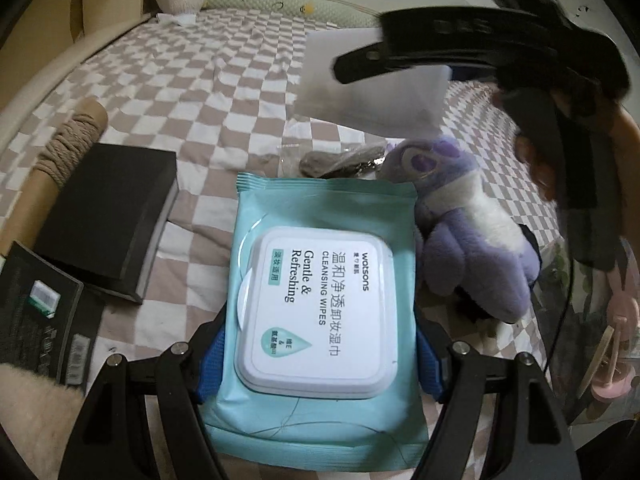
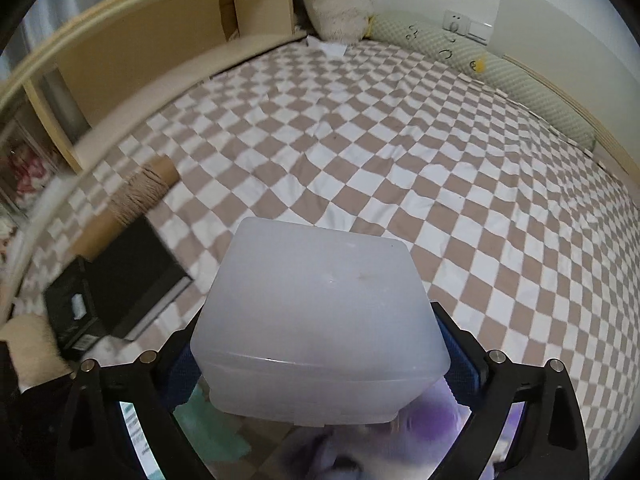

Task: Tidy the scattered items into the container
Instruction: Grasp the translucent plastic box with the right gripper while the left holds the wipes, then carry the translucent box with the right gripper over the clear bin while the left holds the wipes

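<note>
My left gripper (image 1: 320, 344) is shut on a teal pack of cleansing wipes (image 1: 320, 300) with a white lid, held over the checkered bed. My right gripper (image 2: 320, 344) is shut on a translucent white plastic box (image 2: 320, 320), held in the air. The same box (image 1: 372, 84) and the right gripper show at the upper right of the left wrist view. A purple plush toy (image 1: 472, 232) lies right of the wipes. A small clear bag with a dark item (image 1: 340, 162) lies beyond the wipes.
A black box (image 1: 108, 220) and a twine spool (image 1: 68, 148) lie at the left, also in the right wrist view, the box (image 2: 132, 280) beside the spool (image 2: 140, 196). A dark printed carton (image 1: 36, 312) lies near left. A pink and wooden toy (image 1: 612, 360) sits far right. Pillows line the headboard.
</note>
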A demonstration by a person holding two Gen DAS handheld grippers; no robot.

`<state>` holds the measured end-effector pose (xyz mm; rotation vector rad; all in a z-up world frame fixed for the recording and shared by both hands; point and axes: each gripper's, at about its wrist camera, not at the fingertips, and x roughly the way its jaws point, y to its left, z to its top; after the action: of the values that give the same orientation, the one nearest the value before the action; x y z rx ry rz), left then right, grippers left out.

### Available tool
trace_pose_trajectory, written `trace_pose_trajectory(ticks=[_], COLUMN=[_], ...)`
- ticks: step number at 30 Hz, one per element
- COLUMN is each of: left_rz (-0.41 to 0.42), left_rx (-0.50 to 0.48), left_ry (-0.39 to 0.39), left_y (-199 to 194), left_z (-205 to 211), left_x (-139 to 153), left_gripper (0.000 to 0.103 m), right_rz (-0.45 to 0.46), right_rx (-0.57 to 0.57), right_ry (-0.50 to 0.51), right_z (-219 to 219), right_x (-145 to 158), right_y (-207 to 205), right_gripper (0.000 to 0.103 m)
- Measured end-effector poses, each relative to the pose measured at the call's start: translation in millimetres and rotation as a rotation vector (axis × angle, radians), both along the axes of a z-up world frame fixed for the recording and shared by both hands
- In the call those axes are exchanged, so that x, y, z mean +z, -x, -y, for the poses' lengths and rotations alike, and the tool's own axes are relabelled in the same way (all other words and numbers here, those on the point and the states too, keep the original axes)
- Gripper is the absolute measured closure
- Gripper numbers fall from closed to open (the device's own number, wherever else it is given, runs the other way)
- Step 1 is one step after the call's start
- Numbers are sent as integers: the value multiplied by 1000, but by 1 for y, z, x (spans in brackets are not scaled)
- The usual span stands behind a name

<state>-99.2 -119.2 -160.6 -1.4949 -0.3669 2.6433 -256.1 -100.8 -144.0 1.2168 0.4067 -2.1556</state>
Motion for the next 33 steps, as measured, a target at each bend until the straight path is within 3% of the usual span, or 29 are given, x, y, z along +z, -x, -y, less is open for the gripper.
trace_pose_trajectory(ticks=[7,10,14,21,26,33], left_rz=[-57,-72,-86,-139,-175,-217], left_rx=[-10,-11,-2,-16,-41,-80], left_ry=[31,34,17,52,53,33], left_y=[-5,3,-12,-41,-54,-65], left_z=[-7,-6,-13,-35,-57,-88], left_x=[32,32,57,101,122,143], left_gripper=[27,27,27,27,27,27], right_rz=[-20,-24,-44,-63,-83,-55], right_rx=[-41,-66,-112,-144,-158,-221], right_ry=[74,122,178,251,303,467], right_z=[-32,-45,-68,-106,-146,-227], right_x=[43,58,77,106,129,154], right_y=[-40,-55,-77,-112,-136,-161], right_gripper=[4,4,4,4,4,4])
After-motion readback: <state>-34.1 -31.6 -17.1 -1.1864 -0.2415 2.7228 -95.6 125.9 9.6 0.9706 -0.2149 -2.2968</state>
